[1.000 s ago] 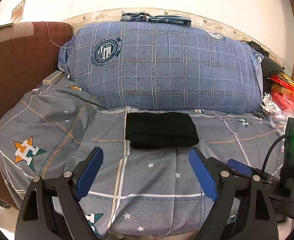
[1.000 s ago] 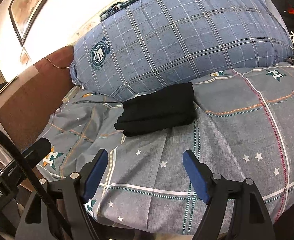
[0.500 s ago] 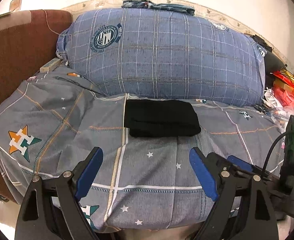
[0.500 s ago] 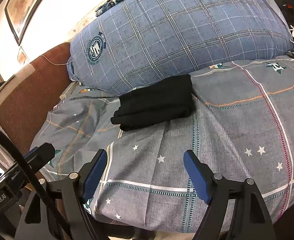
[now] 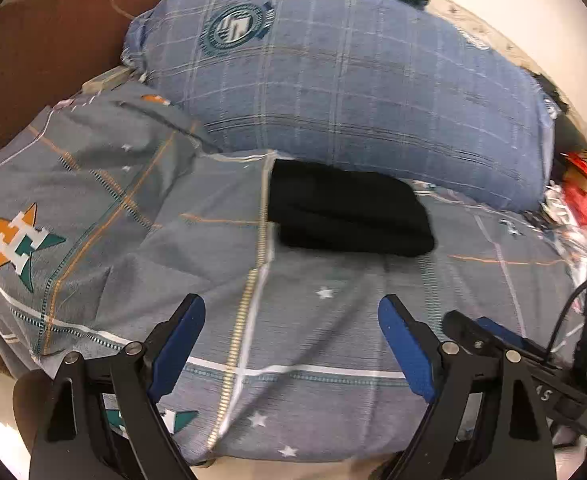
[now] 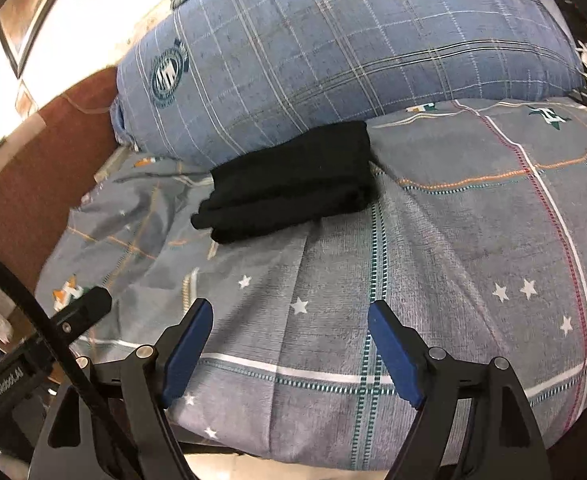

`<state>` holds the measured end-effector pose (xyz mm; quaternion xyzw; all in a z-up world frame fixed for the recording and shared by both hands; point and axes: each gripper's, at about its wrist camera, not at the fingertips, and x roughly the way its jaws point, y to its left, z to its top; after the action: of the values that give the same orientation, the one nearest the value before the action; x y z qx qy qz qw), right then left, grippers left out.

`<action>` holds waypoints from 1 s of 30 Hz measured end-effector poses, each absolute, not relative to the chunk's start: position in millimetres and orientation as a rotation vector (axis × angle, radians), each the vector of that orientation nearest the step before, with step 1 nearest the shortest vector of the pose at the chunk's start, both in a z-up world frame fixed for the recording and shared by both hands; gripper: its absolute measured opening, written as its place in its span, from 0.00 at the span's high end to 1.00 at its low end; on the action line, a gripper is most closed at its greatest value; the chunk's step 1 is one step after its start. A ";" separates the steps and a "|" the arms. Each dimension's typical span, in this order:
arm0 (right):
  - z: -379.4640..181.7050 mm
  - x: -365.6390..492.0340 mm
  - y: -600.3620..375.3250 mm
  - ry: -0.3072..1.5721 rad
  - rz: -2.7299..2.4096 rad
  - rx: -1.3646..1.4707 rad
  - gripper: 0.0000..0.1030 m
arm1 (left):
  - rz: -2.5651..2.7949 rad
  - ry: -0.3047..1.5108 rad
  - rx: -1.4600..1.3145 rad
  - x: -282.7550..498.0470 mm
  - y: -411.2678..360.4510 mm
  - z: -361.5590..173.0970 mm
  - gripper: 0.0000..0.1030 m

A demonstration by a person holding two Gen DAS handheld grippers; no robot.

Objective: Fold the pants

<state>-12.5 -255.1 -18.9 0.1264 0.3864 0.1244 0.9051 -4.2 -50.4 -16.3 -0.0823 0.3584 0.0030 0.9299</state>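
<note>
We have the black pants point(image 5: 347, 216) folded in a neat stack on the bed point(image 5: 333, 340), against the blue pillow point(image 5: 333, 80). Left gripper point(image 5: 291, 344) and right gripper point(image 6: 289, 344) hover near the bed's edge, jaws spread, empty. A careless nudge could topple the stack. "GenRobot.AI" reads on the left gripper's body.

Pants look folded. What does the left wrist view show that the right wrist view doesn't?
Left wrist only: the orange-and-teal star logo on the sheet, full and sharp, and red clutter at the bed's far end. The right gripper's finger sits beside it.

Right wrist only: a framed picture on the wall, and a cable across the corner.

Both: the folded black pants lying on the sheet against the blue plaid pillow, brown headboard, and each gripper, left and right, with jaws open and empty.
</note>
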 end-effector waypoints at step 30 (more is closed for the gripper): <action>-52.4 61.5 -239.7 0.830 0.224 0.118 0.18 | 0.069 0.553 -0.092 101.1 -53.6 -10.3 0.00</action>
<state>61.5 -239.7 -52.4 0.0570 0.4022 0.1087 0.9073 101.1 -53.6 -10.3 -0.0452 0.2728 0.0341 0.9604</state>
